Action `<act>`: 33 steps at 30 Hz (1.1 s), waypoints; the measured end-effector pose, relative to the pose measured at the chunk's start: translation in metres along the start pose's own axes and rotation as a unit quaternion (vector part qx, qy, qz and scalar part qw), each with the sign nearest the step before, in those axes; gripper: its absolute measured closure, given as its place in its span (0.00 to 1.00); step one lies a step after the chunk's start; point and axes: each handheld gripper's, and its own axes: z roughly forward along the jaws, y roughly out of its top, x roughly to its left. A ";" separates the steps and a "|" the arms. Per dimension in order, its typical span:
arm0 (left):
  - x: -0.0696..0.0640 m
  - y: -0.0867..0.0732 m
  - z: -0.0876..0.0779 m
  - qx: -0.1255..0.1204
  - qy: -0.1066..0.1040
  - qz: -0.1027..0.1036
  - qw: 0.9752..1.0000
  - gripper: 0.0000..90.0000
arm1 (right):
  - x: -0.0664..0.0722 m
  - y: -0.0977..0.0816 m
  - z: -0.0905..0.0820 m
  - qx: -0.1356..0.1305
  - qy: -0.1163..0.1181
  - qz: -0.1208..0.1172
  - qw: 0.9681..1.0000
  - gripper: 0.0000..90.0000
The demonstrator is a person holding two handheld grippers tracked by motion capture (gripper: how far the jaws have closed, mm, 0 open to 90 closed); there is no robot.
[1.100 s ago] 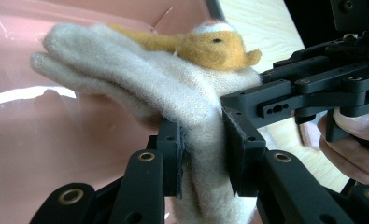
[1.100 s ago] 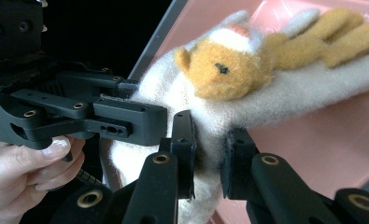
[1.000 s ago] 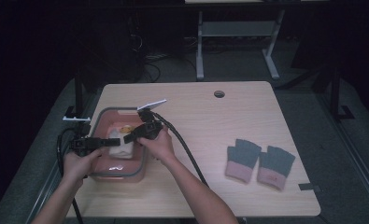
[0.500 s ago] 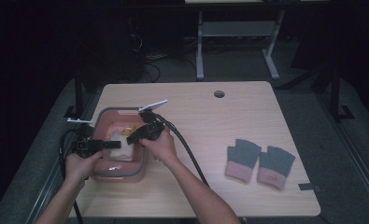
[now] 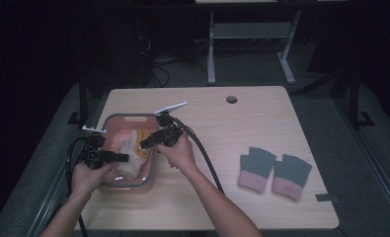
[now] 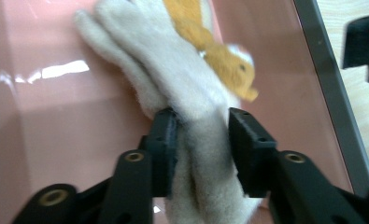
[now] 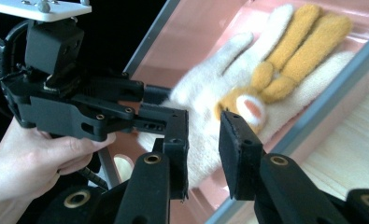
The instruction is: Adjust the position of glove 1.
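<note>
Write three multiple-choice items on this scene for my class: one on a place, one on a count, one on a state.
1. Where does the cream glove lie?
A in the pink bin
B beside the table's hole
C on the floor

2. How many grey gloves lie on the table?
A one
B two
C four

3. How do the left gripper's jaws stand?
A apart, around the glove's cuff
B clamped on the bin's rim
C holding a grey glove

Answers: 1 A, pink floor surrounds it; 2 B, a pair lies side by side; 3 A, the cuff sits between them, jaws having just opened.

The right tongs (image 7: 203,149), just opening, hover empty over the cream-and-orange glove (image 7: 266,88) in the pink tub (image 7: 191,42).
</note>
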 end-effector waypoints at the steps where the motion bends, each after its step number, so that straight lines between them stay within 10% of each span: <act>1: 0.000 0.001 -0.003 -0.005 0.002 -0.001 1.000 0.63 | 0.000 -0.001 -0.002 -0.002 0.000 -0.002 1.000 0.81; 7: -0.006 0.008 -0.017 -0.031 0.026 0.008 0.999 0.61 | -0.002 -0.005 -0.016 -0.015 0.003 -0.004 1.000 0.80; 13: -0.016 0.010 0.003 0.013 0.053 0.037 0.998 0.72 | -0.002 -0.011 -0.029 -0.024 0.007 -0.011 1.000 0.80; 20: -0.014 0.013 0.029 0.086 0.100 0.058 0.990 0.72 | -0.008 -0.021 -0.044 -0.029 0.009 -0.012 0.999 0.79; 33: -0.019 0.020 0.002 0.016 0.060 0.046 0.997 0.64 | -0.022 -0.033 -0.077 -0.050 0.007 -0.003 0.999 0.77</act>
